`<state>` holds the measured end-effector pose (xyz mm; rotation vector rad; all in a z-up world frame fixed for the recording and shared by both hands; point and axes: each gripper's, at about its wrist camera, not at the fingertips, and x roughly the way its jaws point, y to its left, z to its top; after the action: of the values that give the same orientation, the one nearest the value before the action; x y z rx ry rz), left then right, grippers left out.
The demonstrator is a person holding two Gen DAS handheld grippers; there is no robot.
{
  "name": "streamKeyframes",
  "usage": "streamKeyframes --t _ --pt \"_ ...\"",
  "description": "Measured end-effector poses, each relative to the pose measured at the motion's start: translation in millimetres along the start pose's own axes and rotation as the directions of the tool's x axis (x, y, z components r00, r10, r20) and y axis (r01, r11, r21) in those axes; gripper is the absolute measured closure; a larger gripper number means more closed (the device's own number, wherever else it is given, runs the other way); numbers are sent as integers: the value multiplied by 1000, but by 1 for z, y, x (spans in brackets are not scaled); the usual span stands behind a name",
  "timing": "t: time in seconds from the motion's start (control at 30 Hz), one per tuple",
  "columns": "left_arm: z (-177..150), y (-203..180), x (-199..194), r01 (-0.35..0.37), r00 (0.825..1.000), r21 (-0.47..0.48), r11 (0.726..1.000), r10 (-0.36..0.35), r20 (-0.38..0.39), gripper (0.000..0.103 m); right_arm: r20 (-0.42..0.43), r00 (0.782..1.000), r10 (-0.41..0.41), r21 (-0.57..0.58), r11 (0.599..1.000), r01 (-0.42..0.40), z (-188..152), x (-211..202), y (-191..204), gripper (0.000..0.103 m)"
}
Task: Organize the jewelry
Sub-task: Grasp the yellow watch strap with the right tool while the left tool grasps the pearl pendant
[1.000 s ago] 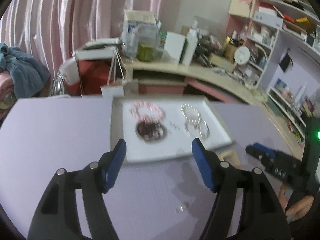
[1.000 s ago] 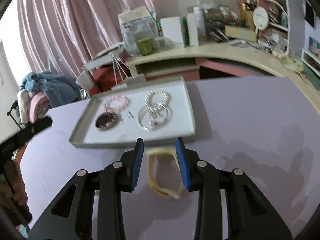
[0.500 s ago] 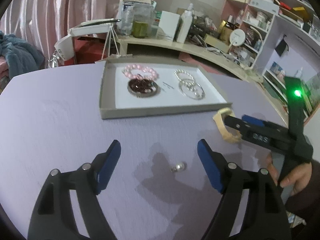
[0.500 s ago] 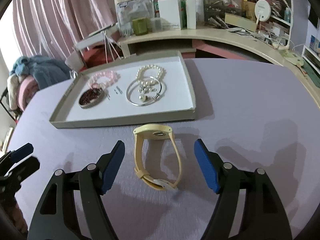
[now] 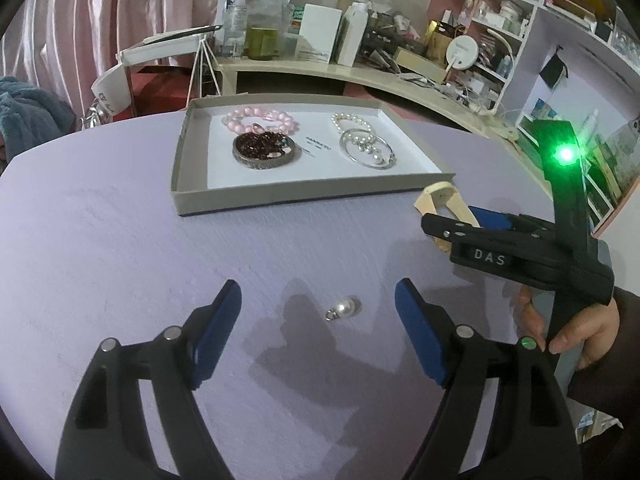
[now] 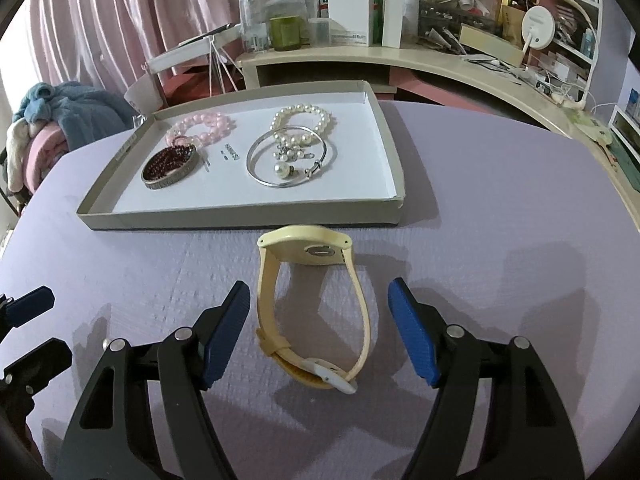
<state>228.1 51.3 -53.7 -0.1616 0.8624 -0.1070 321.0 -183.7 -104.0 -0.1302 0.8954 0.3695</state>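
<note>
Jaws on both tools have just been opening. The right tool [image 6: 318, 330] now gapes around the yellow watch [image 6: 310, 308], pads clear of the strap; the left tool [image 5: 318, 326] stands wide with the loose pearl pendant [image 5: 343, 309] lying between its pads, untouched. Both pieces lie low in frame on the lilac surface [image 5: 100, 240], outside the tray [image 6: 240, 216], so I judge two pickups are being lined up. Bracelets already fill the tray. Behind, upper frame, pink curtains [image 6: 100, 20] and cluttered shelves [image 5: 512, 28].
</note>
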Motion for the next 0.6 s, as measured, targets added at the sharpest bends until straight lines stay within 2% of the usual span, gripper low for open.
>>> streamKeyframes --t 0.13,0.2,0.53,0.6 --pt "-1 -5 5 7 1000 17 1000 -7 -15 24 -1 1000 9 -12 1000 -9 -1 -1 1 63" --pt "-3 -6 9 7 1000 16 1000 -6 -29 24 -6 1000 19 5 1000 -19 -1 -2 0 68" --pt "-3 -9 26 -59 997 27 998 60 -55 24 35 998 53 110 992 -56 6 -20 -13 69" --pt "-3 -11 28 -67 996 32 997 69 -49 31 34 998 56 122 991 -60 7 -21 -15 69"
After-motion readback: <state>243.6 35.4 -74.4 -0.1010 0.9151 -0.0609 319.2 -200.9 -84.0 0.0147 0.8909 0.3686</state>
